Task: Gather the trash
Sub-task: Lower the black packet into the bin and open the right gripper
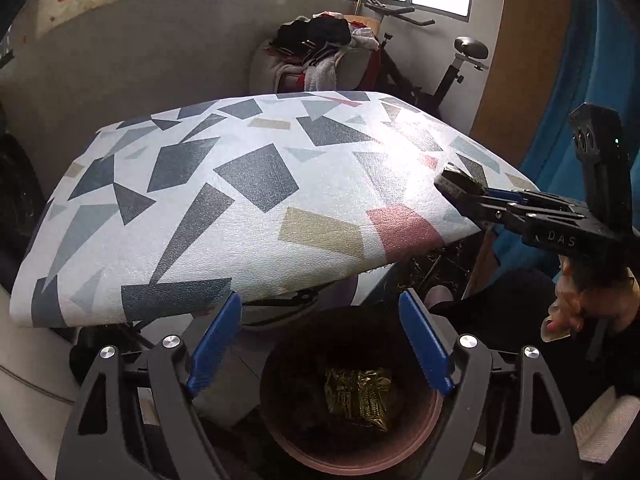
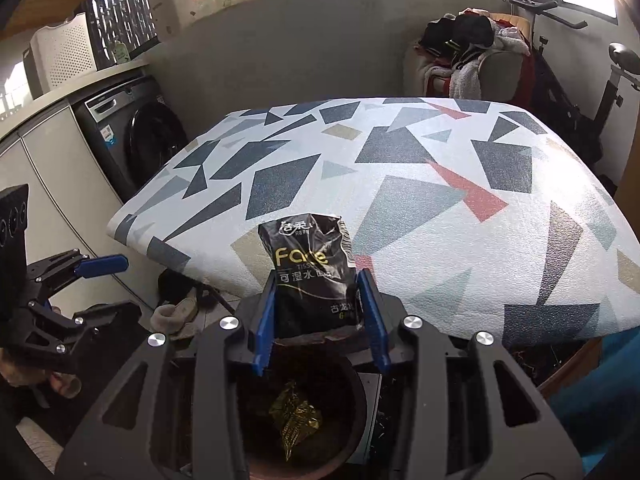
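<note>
My left gripper (image 1: 320, 300) is open and holds nothing; it hangs over a dark round bin (image 1: 344, 454) on the floor by the table's near edge. A crumpled gold wrapper (image 1: 358, 398) lies at the bottom of the bin. In the right wrist view my right gripper (image 2: 317, 280) is shut on a black tissue pack (image 2: 308, 248) with gold "Face" lettering, held upright above the same bin (image 2: 358, 396), with the gold wrapper (image 2: 296, 424) below. The right gripper (image 1: 460, 184) also appears at the right of the left wrist view, and the left gripper (image 2: 112, 286) at the left of the right wrist view.
A table with a geometric-patterned cloth (image 2: 440, 200) fills the middle. A washing machine (image 2: 148, 140) stands at the left, a clothes-piled chair (image 1: 320, 48) and an exercise bike (image 1: 452, 68) behind. Slippers (image 2: 176, 312) lie under the table edge.
</note>
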`<state>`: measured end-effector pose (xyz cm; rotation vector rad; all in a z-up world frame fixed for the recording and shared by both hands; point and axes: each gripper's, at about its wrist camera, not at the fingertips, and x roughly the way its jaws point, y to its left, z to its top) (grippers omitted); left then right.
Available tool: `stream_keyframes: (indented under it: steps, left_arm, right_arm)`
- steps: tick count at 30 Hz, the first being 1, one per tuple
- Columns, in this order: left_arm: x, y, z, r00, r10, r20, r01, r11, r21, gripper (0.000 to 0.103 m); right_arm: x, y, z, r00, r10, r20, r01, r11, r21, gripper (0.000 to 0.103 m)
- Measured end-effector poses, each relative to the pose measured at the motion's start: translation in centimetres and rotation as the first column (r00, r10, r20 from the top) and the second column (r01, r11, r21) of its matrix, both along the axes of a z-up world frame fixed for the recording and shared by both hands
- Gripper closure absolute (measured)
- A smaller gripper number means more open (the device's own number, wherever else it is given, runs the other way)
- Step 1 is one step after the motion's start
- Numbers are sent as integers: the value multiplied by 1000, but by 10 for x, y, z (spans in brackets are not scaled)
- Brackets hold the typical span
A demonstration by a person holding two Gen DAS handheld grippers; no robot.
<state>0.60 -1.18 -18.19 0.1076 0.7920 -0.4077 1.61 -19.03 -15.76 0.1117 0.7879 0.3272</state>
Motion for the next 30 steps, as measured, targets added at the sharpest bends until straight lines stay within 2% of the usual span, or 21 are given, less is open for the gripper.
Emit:
stream_keyframes:
  steps: [5,9,15,30]
  left_arm:
    - [-2,21,9,998,17,61,-17,1000,-5,12]
    - [-10,35,1,994,42,96,-43,999,0,8]
    - [-2,50,-12,990,134,42,-132,991,-35,7]
    - [11,65,-23,981,190,-33,-192,978,-82,7]
  right_arm:
    - [-7,24,-17,996,85,-42,-85,996,-17,62]
    - [-12,42,-30,986,144,-79,-148,987,-55,61]
    - [-12,59,-45,974,188,-130,-202,974,-102,61]
    - [-11,74,-58,956,230,-184,-258,955,-144,58]
